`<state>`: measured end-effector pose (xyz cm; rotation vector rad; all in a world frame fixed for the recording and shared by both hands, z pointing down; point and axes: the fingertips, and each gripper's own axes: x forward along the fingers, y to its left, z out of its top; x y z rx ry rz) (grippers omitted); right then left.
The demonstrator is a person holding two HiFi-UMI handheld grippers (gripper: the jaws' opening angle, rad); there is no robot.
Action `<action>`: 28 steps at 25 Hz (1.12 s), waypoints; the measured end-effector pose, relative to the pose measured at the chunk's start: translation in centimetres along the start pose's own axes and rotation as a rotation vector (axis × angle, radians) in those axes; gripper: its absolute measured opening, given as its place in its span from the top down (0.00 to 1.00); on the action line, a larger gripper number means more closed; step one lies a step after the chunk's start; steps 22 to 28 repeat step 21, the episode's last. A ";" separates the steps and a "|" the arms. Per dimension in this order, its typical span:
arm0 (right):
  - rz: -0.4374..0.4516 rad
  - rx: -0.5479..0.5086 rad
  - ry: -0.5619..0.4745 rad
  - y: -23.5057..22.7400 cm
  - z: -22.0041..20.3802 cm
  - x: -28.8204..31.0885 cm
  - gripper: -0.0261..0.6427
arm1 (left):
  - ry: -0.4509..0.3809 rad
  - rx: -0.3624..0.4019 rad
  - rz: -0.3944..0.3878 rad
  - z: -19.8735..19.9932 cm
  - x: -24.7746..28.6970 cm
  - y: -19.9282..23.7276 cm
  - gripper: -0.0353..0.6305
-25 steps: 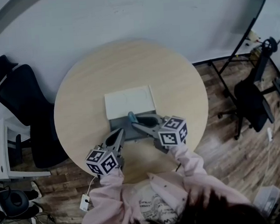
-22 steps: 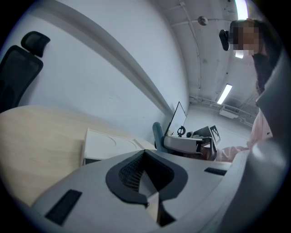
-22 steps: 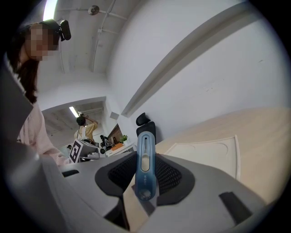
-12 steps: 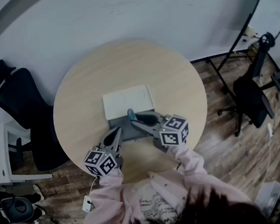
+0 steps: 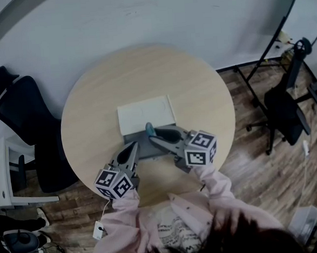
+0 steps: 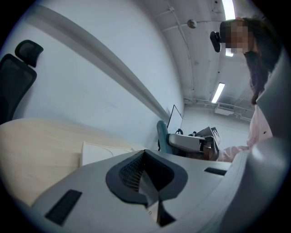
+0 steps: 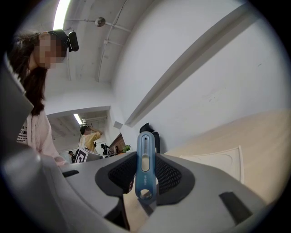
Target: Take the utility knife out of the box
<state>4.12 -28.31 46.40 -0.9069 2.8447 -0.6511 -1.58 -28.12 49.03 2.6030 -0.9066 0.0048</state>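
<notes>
1. The right claw, grey with black meshed pads, was clamped on the slim blue plastic utility knife; the knife stood upright between the pads, its slider facing the camera.
2. The left claw had its jaws drawn together on nothing; in the head view it pointed at the near left corner of the box.
3. The shallow grey box, its flat white lid folded back, lay between the middle and the near edge of the round pale wooden table; the knife appeared over the box's far side, by the lid.
4. The step in hand seemed to be the lift-out; the grip was made, the knife not yet carried away.
5. The next move called for a straight rise clear of the box wall, then a carry to bare table beside it; the left claw could steady the box.
</notes>
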 end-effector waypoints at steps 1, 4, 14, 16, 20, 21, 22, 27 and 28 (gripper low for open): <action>-0.001 0.000 -0.002 0.0 0.0 0.0 0.77 | 0.000 0.001 0.000 0.0 0.0 0.0 0.93; -0.002 -0.002 0.000 0.1 -0.2 -0.1 0.77 | 0.000 0.005 0.000 -0.1 -0.1 -0.1 0.93; 0.002 -0.020 0.007 0.3 -0.3 -0.1 0.77 | -0.009 0.012 0.003 0.4 -0.3 -0.1 0.93; 0.004 -0.025 0.006 0.5 -0.3 0.0 0.77 | -0.010 0.016 0.002 0.4 -0.4 -0.1 0.93; 0.007 -0.035 0.007 0.7 -0.2 0.1 0.77 | -0.013 0.019 0.001 0.6 -0.5 -0.2 0.93; 0.008 -0.037 0.007 0.8 -0.2 0.1 0.77 | -0.014 0.019 0.001 0.6 -0.5 -0.2 0.93; 0.008 -0.037 0.007 0.8 -0.2 0.1 0.77 | -0.014 0.019 0.001 0.6 -0.5 -0.2 0.93; 0.008 -0.037 0.007 0.8 -0.2 0.1 0.77 | -0.014 0.019 0.001 0.6 -0.5 -0.2 0.93; 0.008 -0.037 0.007 0.8 -0.2 0.1 0.77 | -0.014 0.019 0.001 0.6 -0.5 -0.2 0.93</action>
